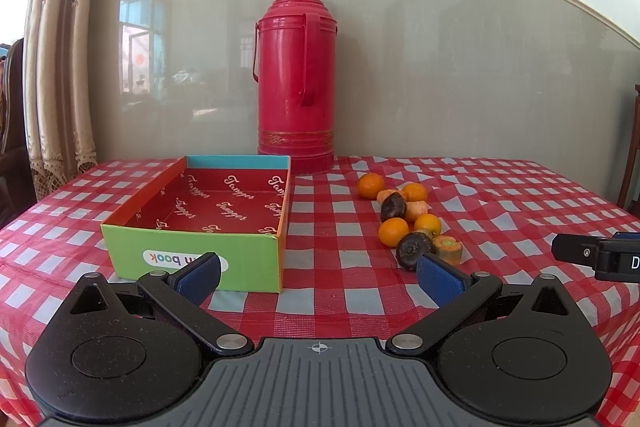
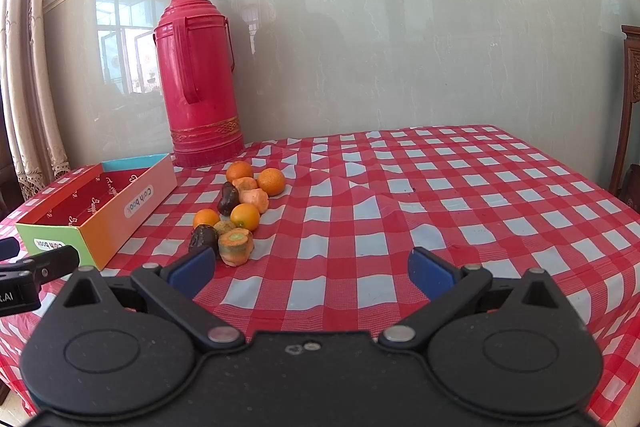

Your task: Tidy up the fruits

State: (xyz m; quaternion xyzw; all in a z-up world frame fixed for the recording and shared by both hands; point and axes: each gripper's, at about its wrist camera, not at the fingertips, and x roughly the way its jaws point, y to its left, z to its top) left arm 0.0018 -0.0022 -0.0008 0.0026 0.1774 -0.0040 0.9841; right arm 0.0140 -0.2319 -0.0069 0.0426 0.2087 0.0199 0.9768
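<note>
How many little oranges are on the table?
4. The farthest orange, one to its right, one lower middle, one lower left. Others may hide behind the pile.

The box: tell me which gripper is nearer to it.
Left. The left gripper hovers open right at the box's near wall; the right gripper sits open off to the box's right, in front of the fruit pile.

Bright daylight, soft and even, window glare reflected in the glossy wall (image 1: 400, 67) left of the flask (image 1: 296, 75), faint shadows under the fruit (image 2: 236, 211), sharp focus — strong fisheye bending at the edges, dark corners, curtain (image 1: 52, 47) washed out.
</note>
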